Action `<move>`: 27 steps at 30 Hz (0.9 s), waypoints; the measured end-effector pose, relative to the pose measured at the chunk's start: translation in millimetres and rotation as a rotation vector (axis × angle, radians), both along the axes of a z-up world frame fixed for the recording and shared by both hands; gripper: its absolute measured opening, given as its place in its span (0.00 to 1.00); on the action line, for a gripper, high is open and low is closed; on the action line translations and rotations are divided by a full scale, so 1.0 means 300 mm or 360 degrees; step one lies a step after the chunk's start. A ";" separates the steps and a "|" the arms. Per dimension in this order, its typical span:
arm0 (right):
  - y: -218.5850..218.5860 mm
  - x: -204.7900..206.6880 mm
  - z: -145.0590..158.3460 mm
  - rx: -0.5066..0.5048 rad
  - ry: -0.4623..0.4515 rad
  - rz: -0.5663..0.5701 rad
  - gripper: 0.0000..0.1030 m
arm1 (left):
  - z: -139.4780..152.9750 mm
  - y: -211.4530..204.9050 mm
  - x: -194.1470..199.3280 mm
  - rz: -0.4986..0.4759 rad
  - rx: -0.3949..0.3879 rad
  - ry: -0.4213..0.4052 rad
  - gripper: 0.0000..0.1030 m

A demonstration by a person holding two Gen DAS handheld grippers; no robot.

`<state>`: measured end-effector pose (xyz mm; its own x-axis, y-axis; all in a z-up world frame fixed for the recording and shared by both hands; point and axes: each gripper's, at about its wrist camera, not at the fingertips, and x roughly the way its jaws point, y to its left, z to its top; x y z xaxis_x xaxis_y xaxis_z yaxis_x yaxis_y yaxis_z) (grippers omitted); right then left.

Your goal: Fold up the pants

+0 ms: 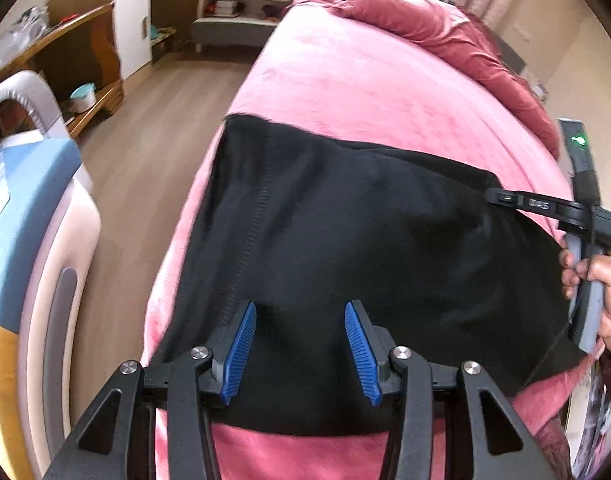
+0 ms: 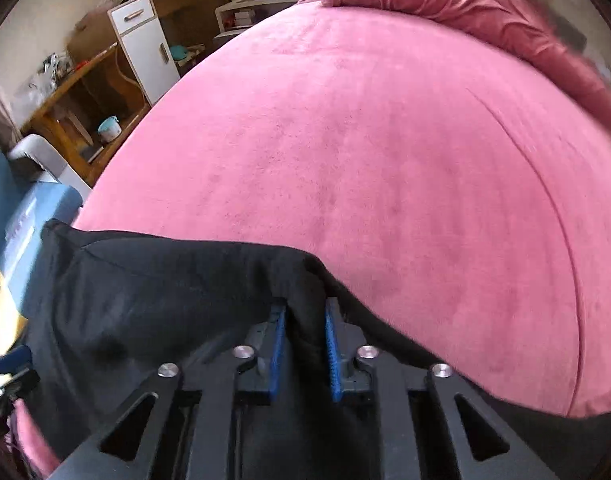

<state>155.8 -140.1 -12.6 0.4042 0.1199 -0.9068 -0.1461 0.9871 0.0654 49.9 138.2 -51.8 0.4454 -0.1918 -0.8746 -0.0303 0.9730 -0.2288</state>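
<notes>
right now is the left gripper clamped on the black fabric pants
No, the left gripper has its jaws spread wide above the black fabric pants on the pink velvet bedspread, with no cloth pinched between them.

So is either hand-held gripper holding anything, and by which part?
The right hand-held gripper pinches the black pants by a raised fold at their far right edge. The left hand-held gripper is open over them, holding nothing.

Both wrist views look closely down across the bed [image 1: 345, 80].
</notes>
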 end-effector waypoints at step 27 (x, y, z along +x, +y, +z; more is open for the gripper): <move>0.278 -0.206 -0.019 0.0158 0.0048 0.0149 0.47 | 0.017 0.139 0.307 -0.0126 -0.0214 -0.0014 0.58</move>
